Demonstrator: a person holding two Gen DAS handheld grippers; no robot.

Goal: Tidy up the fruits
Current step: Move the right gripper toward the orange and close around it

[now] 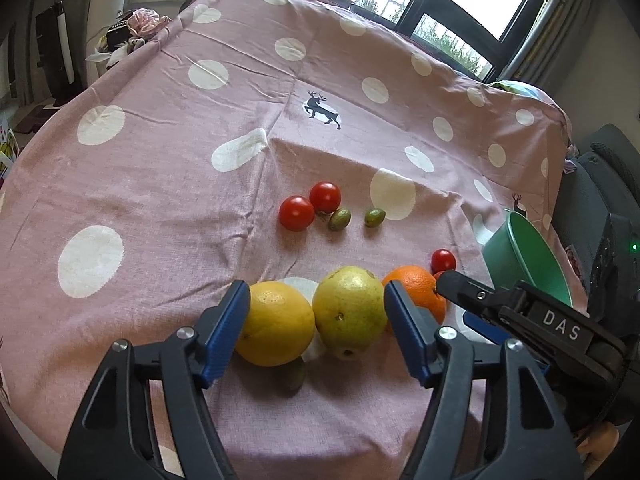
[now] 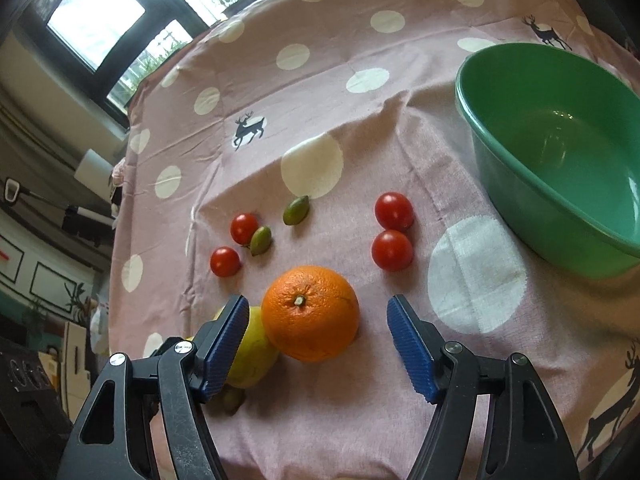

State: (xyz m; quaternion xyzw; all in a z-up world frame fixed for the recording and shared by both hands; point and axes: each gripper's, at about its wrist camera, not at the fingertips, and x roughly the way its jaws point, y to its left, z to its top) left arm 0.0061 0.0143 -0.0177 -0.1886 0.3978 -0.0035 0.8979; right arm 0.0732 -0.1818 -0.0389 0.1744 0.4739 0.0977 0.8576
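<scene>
right gripper (image 2: 316, 336) jaws apart around the orange (image 2: 310, 312); left gripper (image 1: 316, 330) also apart. firm, roundish, likely weighty: pinch across its middle, gently.

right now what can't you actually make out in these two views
- Green bowl: right wrist view, the frame edge cuts its right side; left wrist view, the right gripper covers most of it.
- Small green fruit in shadow by the pear: right wrist view, partly behind a finger; kind unclear.
- Yellow citrus: left wrist view, its left edge sits behind a finger of the left gripper.
</scene>
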